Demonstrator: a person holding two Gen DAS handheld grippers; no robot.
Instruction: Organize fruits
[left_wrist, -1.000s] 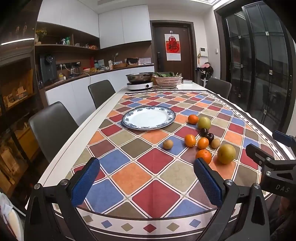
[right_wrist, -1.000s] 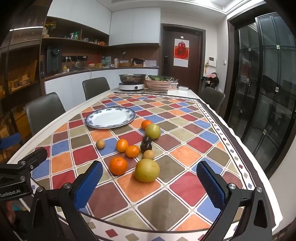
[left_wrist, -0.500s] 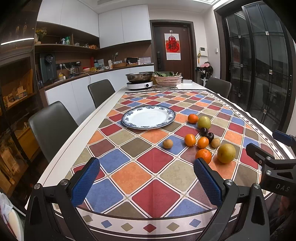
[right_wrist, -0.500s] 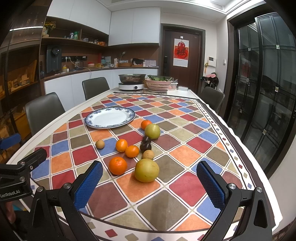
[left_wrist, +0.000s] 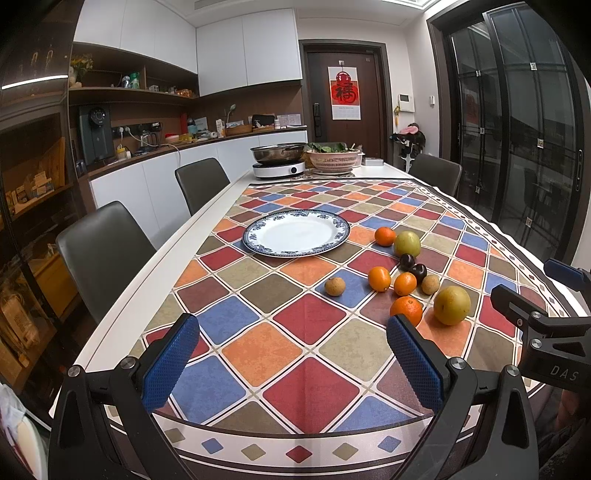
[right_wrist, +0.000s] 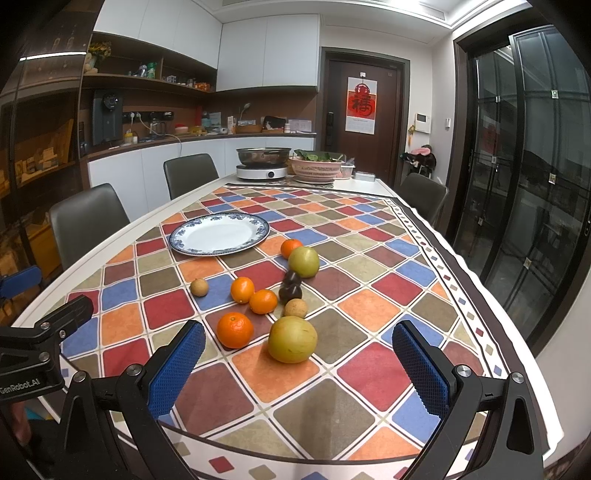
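Several fruits lie loose on the checked tablecloth: oranges (right_wrist: 235, 329), a big yellow-green pear (right_wrist: 292, 339), a second green pear (right_wrist: 303, 261), two dark plums (right_wrist: 290, 288) and small brown fruits (right_wrist: 199, 287). An empty white plate with a blue rim (right_wrist: 255, 238) sits behind them; it also shows in the left wrist view (left_wrist: 339, 238). My right gripper (right_wrist: 299, 373) is open and empty, just short of the near pear. My left gripper (left_wrist: 291, 363) is open and empty, left of the fruit cluster (left_wrist: 406, 309).
A hotpot cooker (left_wrist: 279, 162) and a pink basket of greens (left_wrist: 334, 158) stand at the table's far end. Dark chairs (left_wrist: 105, 254) line the left side, and one (right_wrist: 424, 195) stands far right. The other gripper shows at each view's edge (left_wrist: 543, 332).
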